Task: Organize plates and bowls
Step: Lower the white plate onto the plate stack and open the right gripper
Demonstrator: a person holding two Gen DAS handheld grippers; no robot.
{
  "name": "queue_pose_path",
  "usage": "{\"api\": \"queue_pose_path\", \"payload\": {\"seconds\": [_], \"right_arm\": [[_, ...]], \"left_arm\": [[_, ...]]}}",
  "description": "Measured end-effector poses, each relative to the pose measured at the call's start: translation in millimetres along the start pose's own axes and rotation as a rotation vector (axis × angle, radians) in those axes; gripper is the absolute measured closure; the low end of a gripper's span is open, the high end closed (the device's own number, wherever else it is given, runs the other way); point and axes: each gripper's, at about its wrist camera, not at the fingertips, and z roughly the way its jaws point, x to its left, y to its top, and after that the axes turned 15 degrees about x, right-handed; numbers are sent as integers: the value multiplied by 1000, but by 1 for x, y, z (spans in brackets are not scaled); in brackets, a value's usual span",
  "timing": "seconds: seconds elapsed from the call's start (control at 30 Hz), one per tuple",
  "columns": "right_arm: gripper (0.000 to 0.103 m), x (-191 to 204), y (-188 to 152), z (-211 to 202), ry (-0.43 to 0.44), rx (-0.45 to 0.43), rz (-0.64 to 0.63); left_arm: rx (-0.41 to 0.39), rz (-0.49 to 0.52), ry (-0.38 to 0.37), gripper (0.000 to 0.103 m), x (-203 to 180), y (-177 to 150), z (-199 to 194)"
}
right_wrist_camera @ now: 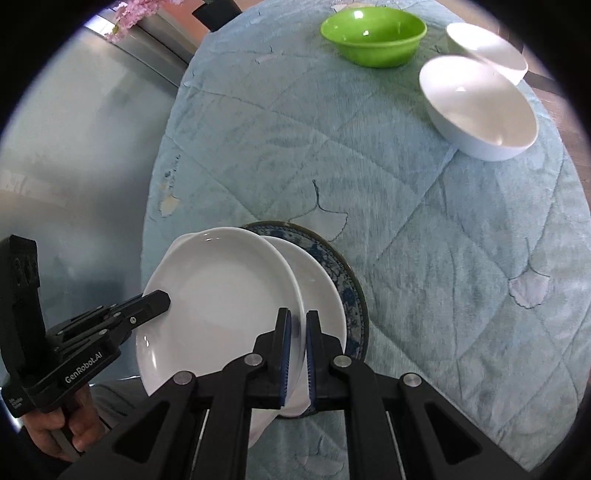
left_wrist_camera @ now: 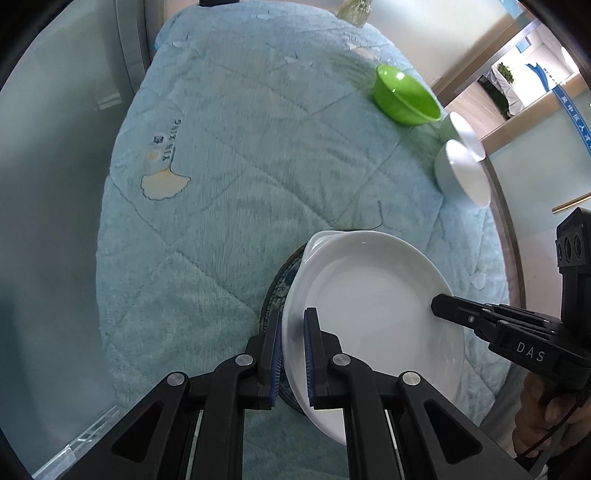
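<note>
Both grippers hold one white plate by opposite rims, tilted just above a stack. My left gripper is shut on its left rim and shows in the right wrist view as a black tip. My right gripper is shut on the right rim, with its tip also in the left wrist view. Under the held plate lie a second white plate and a blue-patterned plate. A green bowl and two white bowls stand at the far right.
A light blue quilted cloth covers the round table. The second white bowl sits close to the table's far edge. Pink flowers stand at the back left. A person's hands hold the gripper handles.
</note>
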Motion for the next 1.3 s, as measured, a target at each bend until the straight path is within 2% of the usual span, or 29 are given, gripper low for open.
{"api": "queue_pose_path", "payload": {"seconds": [0.27,0.8,1.13,1.23,1.3], "right_arm": [[95,-4,1,17,-41,9,5],[91,-3,9,29,-61,-2,5],[90,6,8,25,-113,-32,-42],[84,9,8,21,-108,-40,-61],[83,8,8,20,-104,-39,-65]], "left_arm": [[36,-2,-3,96,2,4,25],[60,-27,-8,94,1,4,36],[87,-37,-26,93,2,1,37],[84,-40,-35,93,2,-5,33],[84,-48,-45,93,5,-8,31]]}}
